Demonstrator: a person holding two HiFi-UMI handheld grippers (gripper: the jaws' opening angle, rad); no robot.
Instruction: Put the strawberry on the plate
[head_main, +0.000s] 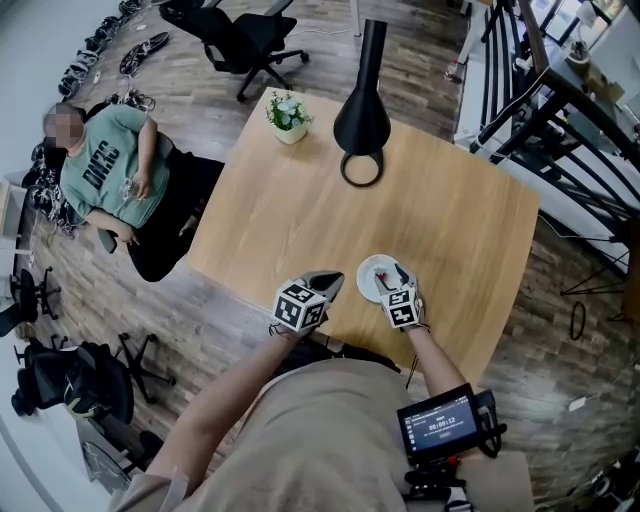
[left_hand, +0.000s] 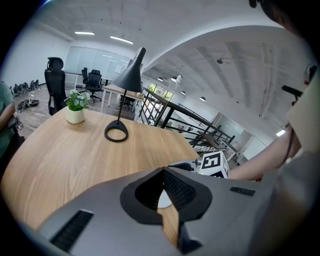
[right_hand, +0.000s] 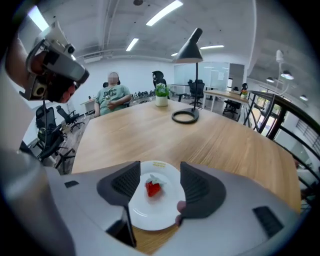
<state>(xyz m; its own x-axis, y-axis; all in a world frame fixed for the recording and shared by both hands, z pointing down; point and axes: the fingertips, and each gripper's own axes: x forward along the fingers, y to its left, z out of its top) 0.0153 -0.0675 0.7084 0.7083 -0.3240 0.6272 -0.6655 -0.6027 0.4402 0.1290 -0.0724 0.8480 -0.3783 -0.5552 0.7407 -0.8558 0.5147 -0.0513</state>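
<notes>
Red strawberry (right_hand: 153, 188) lies on the white plate (right_hand: 150, 217), so the task looks done. The right tongs (right_hand: 160, 184) are released and clear of it; the left tongs (left_hand: 162, 172) are clenched on nothing.

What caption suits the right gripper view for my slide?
Open right gripper over a strawberry resting on a white plate.

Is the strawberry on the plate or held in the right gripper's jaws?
On it: the strawberry lies on the white plate; the right gripper has its jaws apart, clear of the berry.
</notes>
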